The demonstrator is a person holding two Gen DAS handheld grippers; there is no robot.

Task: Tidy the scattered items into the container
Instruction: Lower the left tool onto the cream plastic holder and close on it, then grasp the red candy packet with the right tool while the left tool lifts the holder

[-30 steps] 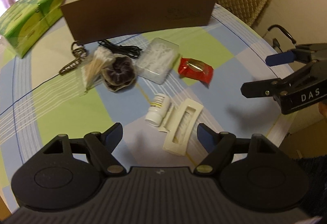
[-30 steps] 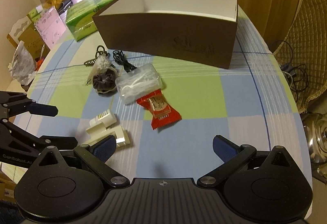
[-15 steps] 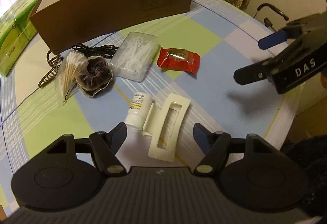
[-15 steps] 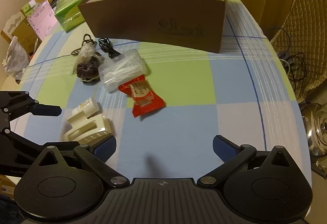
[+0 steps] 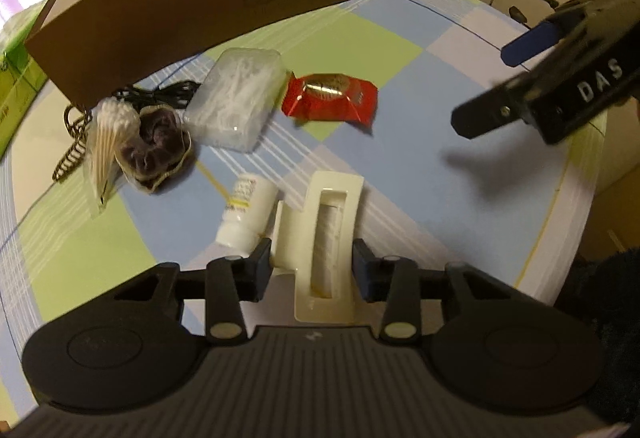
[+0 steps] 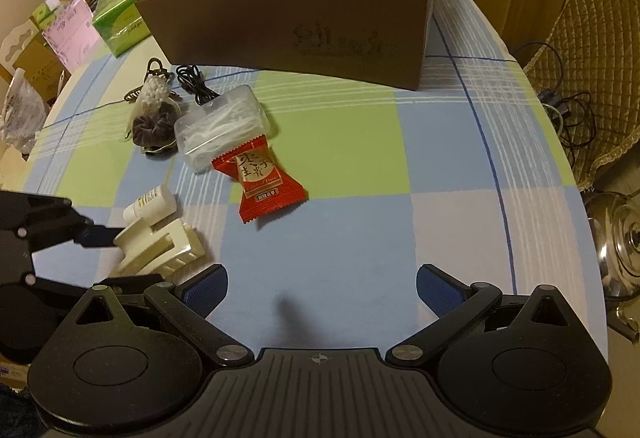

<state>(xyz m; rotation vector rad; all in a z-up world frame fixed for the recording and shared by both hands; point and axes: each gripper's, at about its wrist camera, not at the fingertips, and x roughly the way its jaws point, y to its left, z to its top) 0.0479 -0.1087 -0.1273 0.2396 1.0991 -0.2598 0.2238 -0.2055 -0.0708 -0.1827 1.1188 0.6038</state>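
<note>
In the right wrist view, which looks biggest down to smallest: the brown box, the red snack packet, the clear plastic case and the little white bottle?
1. Brown box, by far the largest.
2. Clear plastic case and red snack packet: too alike to rank, and the packet lies nearer the camera.
3. Little white bottle, smallest.

Brown box [image 6: 320,18]: open top, white inside, upright at far edge of table [image 6: 460,222].
Cream hair claw clip [image 5: 324,238]: flat, near front-left edge; white pill bottle [image 5: 246,214] on its side, touching it.
Red snack packet [image 6: 260,180]: flat, mid-table.
Clear lidded case [image 6: 222,128] w/ white picks: just beyond packet.
Dark scrunchie [image 6: 154,126], bagged cotton swabs [image 6: 154,92], black cable [image 6: 196,84], brass keychain [image 5: 72,154]: clustered nr box's left corner.
</note>
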